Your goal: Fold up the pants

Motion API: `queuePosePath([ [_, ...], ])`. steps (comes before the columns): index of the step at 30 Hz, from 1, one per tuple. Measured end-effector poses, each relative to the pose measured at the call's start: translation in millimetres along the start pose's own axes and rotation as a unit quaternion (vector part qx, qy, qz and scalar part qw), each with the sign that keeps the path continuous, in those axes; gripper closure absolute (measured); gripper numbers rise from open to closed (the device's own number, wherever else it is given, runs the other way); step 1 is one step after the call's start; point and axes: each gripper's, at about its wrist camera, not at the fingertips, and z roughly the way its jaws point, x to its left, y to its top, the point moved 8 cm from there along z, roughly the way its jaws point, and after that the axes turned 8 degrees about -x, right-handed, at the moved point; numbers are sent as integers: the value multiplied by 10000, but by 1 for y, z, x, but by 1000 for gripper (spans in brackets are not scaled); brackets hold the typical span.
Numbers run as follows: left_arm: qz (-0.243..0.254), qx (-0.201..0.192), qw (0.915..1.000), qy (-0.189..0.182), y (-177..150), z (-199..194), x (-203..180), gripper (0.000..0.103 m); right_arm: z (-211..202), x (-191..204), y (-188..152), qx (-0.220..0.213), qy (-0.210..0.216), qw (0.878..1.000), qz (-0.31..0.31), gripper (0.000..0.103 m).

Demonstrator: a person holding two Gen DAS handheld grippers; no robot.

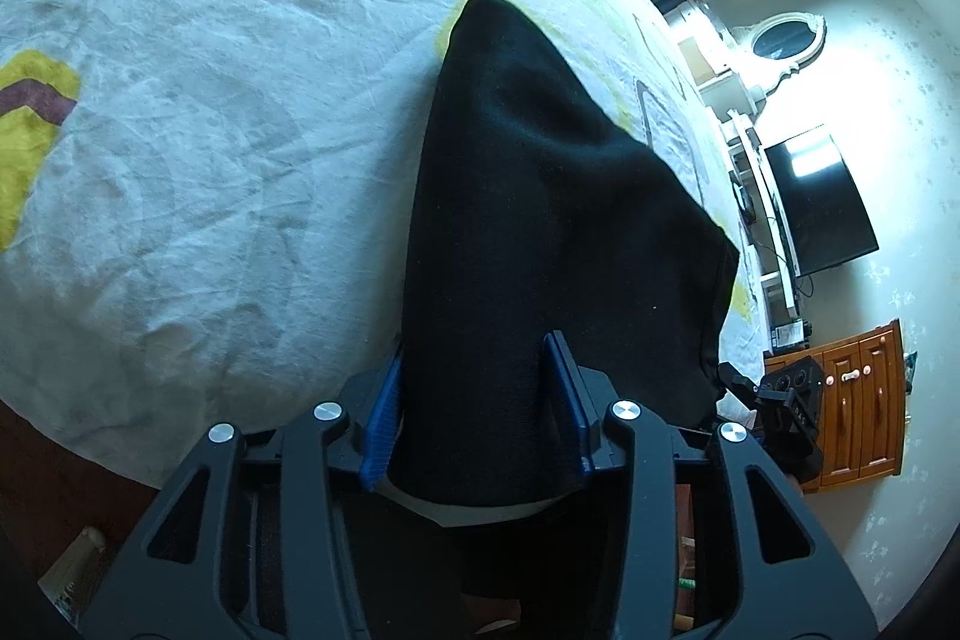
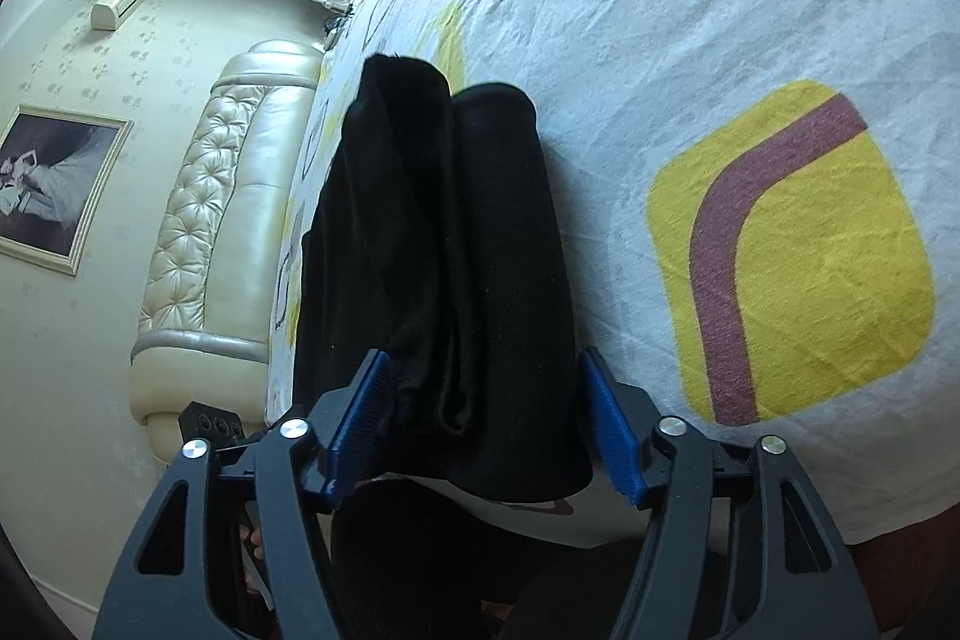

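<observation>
Black pants (image 1: 528, 232) lie on a white patterned bedsheet (image 1: 210, 130), stretching away from me. My left gripper (image 1: 477, 370) has its blue pads on either side of the near end of the cloth, jaws partly apart with the fabric between them. In the right wrist view the pants (image 2: 444, 250) show as folded layers lying lengthwise. My right gripper (image 2: 486, 382) is open, its blue pads straddling the near end; the left pad touches the cloth, the right pad stands clear.
The bedsheet (image 2: 720, 40) carries yellow and maroon shapes. A cream tufted headboard (image 2: 210, 220) stands left of the bed. A TV (image 1: 822, 202), white shelving and a wooden cabinet (image 1: 852, 400) stand at the right. The bed's near edge drops to dark floor.
</observation>
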Motion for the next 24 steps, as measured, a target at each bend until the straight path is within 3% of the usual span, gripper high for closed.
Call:
queuePosePath([
  [3,116,-406,9989,-196,16,-19,-1,43,-11,-2,13,-280,-97,9995,-106,26],
  [7,412,-735,9960,-279,39,-24,-1,39,-4,-5,27,-333,-197,9990,-237,25],
  [12,342,-453,9974,-437,57,10,5,35,22,8,48,-364,-91,9980,-514,25],
  [18,6,-90,9984,-567,76,57,9,35,51,20,73,-437,427,9977,-289,25],
  [24,-218,207,9963,-802,92,91,1,31,69,26,79,-343,415,9979,-368,23],
])
